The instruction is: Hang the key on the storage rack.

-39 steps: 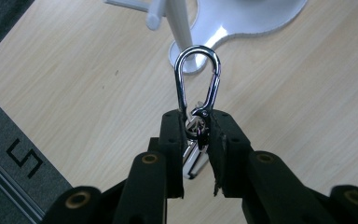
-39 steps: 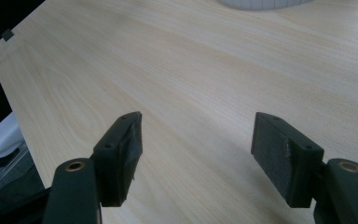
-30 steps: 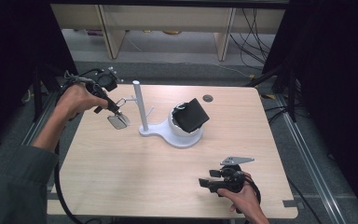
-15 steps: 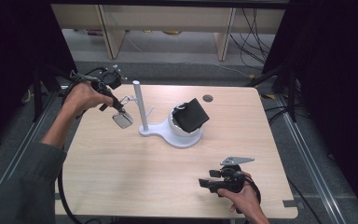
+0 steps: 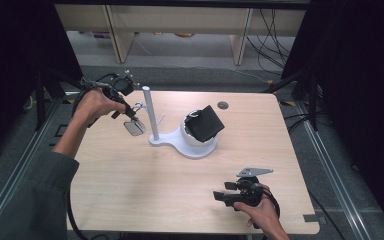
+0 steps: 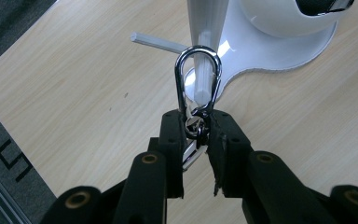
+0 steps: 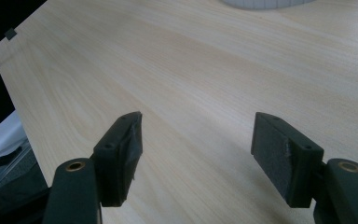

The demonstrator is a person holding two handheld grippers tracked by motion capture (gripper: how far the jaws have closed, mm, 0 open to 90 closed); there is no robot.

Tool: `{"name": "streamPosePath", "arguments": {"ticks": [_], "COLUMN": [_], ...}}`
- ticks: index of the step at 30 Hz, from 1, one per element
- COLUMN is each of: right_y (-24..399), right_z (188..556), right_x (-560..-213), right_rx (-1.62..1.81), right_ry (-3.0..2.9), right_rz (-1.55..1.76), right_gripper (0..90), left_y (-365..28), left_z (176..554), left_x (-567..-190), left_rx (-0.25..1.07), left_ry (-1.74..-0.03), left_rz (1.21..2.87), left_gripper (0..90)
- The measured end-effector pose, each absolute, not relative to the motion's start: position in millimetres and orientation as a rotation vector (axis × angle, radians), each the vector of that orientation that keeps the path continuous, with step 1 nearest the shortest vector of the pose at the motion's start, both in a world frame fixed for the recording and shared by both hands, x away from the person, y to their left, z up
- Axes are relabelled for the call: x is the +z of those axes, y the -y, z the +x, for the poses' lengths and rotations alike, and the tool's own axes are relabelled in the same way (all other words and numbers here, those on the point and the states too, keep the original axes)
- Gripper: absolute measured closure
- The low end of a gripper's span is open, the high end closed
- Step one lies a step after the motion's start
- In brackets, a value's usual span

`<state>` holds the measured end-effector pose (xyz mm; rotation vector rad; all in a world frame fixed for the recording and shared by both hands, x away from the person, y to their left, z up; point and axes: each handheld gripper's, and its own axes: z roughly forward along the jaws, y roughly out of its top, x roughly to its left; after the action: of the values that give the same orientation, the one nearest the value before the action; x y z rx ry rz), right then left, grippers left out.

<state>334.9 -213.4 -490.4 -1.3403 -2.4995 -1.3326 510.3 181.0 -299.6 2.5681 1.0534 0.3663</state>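
A keyring [image 6: 196, 126] is gripped by the left fingers [image 6: 173, 140], its carabiner [image 6: 198, 77] held at the stand's peg [image 6: 204, 84]; threading comes next. The right fingers [image 7: 123, 149] are held open, idle.

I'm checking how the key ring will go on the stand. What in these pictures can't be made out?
- Left gripper view: the tag under the snap hook is hidden by the left gripper.
- High view: whether the hook touches the white post is too small to tell.
- Right gripper view: the stand's base is cut off by the top edge.

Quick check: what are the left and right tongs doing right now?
Left tongs: closed on the keyring's swivel, carabiner up by the white post.
Right tongs: open, holding nothing, over the table.
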Motion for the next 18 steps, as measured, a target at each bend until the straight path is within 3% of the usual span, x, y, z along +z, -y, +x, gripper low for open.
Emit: {"name": "streamPosePath", "arguments": {"ticks": [18], "right_y": [212.3], "right_z": [335.0], "right_x": [-491.2], "right_rx": [-1.321], "right_ry": [2.490], "right_rz": [-1.346], "right_gripper": [34.6], "left_y": [-180.5], "left_z": [510.4], "left_x": [-310.3], "left_rx": [0.390], "left_ry": [-1.046], "left_rz": [2.528], "left_gripper": [75.1]}}
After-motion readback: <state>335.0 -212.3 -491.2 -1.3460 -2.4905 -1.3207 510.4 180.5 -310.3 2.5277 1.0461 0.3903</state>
